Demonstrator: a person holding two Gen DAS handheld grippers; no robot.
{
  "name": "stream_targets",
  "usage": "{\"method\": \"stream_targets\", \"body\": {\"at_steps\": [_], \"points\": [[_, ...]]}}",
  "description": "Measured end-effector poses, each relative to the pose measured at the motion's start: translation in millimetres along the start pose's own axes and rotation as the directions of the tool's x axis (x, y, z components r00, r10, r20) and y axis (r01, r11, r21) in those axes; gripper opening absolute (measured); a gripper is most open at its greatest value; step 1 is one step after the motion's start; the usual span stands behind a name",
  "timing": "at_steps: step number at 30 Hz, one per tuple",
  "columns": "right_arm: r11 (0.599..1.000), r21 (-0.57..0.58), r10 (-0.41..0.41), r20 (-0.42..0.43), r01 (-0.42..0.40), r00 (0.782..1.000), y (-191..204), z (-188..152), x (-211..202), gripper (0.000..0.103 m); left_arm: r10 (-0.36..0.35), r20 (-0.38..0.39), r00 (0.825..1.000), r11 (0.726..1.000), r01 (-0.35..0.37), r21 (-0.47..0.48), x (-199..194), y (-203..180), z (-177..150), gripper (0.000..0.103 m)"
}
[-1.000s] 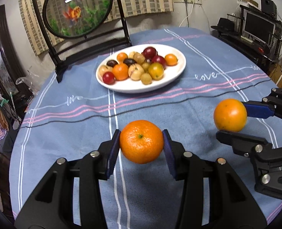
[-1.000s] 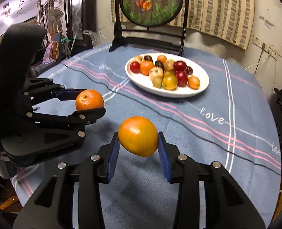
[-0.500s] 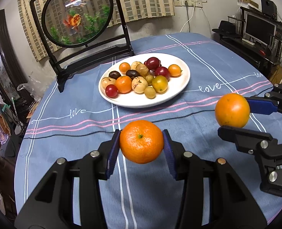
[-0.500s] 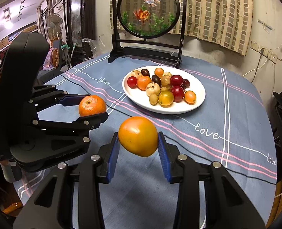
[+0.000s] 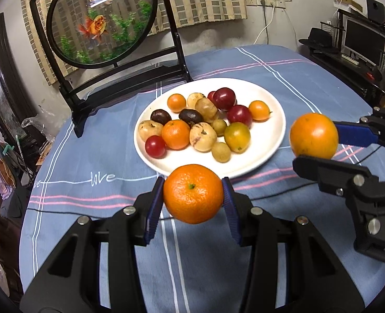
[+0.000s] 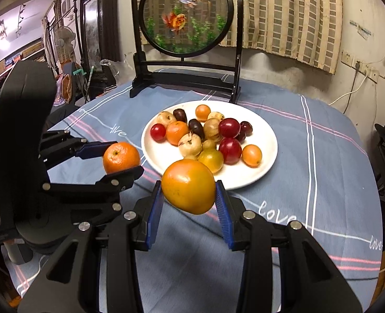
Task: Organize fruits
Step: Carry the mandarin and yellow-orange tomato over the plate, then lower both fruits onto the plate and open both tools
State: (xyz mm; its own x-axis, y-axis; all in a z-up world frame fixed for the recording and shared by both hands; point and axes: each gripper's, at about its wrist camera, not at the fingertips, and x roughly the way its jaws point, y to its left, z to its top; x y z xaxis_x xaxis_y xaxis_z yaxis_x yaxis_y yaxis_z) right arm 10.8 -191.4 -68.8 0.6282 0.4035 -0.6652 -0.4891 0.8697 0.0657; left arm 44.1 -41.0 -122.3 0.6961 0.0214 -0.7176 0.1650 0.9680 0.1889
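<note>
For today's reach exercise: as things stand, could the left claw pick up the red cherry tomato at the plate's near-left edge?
Probably not yet. The left claw is already shut on a mandarin, so nothing else fits between its pads. The path to the cherry tomato on the plate looks unobstructed otherwise.
</note>
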Motion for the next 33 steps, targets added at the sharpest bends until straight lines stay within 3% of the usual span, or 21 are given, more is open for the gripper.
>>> {"method": "stream_targets", "body": {"at_steps": [33], "points": [[0.998,0.030,-0.054,-0.018,0.055,0.998,-48.5,77.3,88.7,0.040,0.051,-0.002,0.999,0.998,-0.051,-0.022,85.2,27.0,79.4,0.045]]}}
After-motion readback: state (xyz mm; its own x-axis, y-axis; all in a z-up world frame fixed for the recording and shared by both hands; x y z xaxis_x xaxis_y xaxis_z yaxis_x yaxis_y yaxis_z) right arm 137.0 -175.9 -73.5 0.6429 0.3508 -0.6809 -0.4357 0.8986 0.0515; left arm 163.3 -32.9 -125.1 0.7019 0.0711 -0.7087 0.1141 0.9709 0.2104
